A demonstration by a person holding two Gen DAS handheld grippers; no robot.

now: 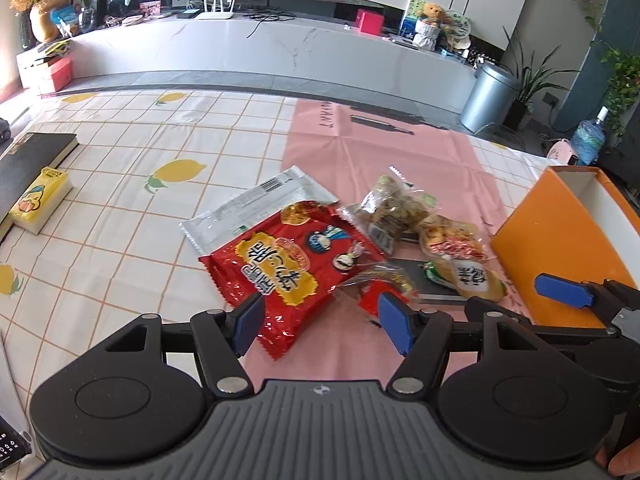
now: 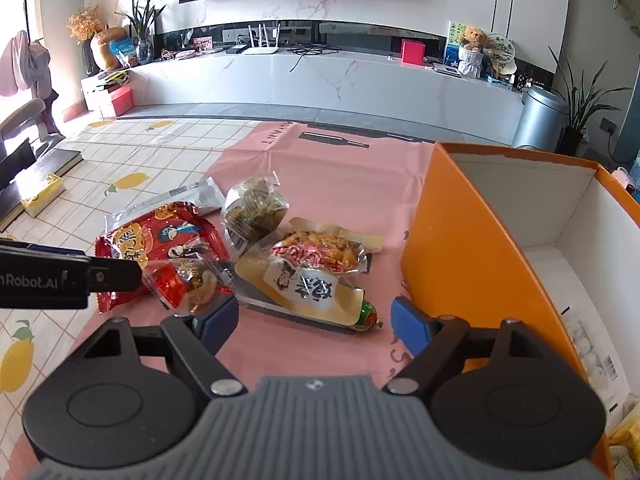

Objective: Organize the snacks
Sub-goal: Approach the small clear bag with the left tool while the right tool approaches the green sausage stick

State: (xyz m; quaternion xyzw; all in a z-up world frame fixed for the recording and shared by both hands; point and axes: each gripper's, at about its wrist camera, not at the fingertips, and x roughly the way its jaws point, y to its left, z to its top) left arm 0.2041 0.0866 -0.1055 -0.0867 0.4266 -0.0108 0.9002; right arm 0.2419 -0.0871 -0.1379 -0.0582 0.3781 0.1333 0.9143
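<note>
Red bag [image 1: 280,268] lies in the snack pile on the pink mat [image 1: 380,152], hiding most of the silver packet [image 1: 256,204] under it. Left gripper [image 1: 322,320] hangs wide over the bag's near edge, gripping nothing. Right gripper [image 2: 314,320] hangs wide, empty, above the sausage [image 2: 366,314], which a yellow pouch [image 2: 304,288] mostly covers. Orange box [image 2: 460,248] is cut off at the right.
</note>
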